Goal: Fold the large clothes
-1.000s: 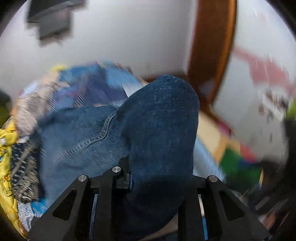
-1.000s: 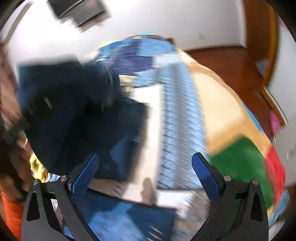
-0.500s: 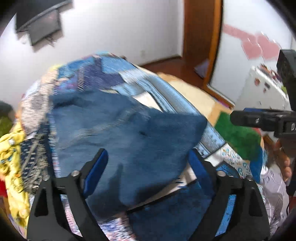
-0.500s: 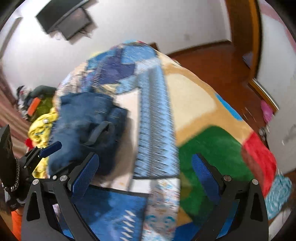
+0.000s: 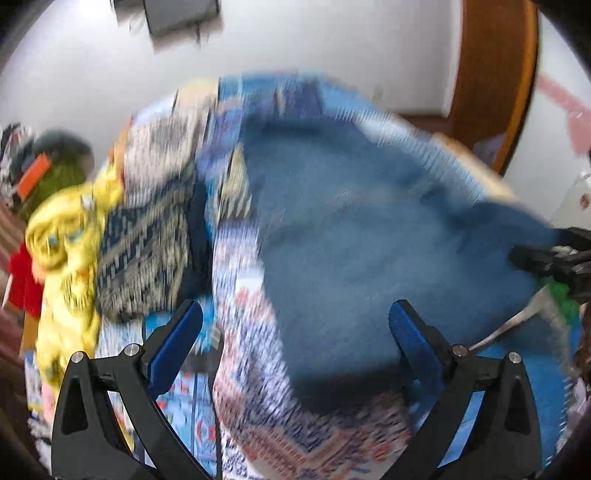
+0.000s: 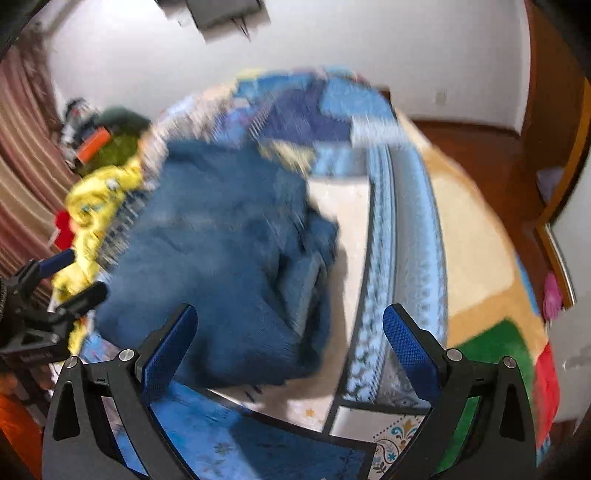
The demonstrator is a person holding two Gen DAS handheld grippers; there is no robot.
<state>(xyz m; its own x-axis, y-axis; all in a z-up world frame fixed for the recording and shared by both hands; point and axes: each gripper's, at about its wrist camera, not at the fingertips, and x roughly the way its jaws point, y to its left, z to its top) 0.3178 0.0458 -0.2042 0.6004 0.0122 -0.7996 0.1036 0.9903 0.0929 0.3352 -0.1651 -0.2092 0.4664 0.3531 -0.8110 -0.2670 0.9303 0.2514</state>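
A big patchwork blanket covers the bed, with blue, cream, green and red patches. White walls stand behind it, a brown wooden floor shows on the far right, and a dark screen hangs up on the wall. A yellow cloth is heaped on the left side of the bed. The blue jeans lie bunched on the blanket, just past both tools. The left gripper is spread wide with nothing in it. The right gripper is spread wide too, its blue pads holding nothing, with the jeans in front of its left finger.
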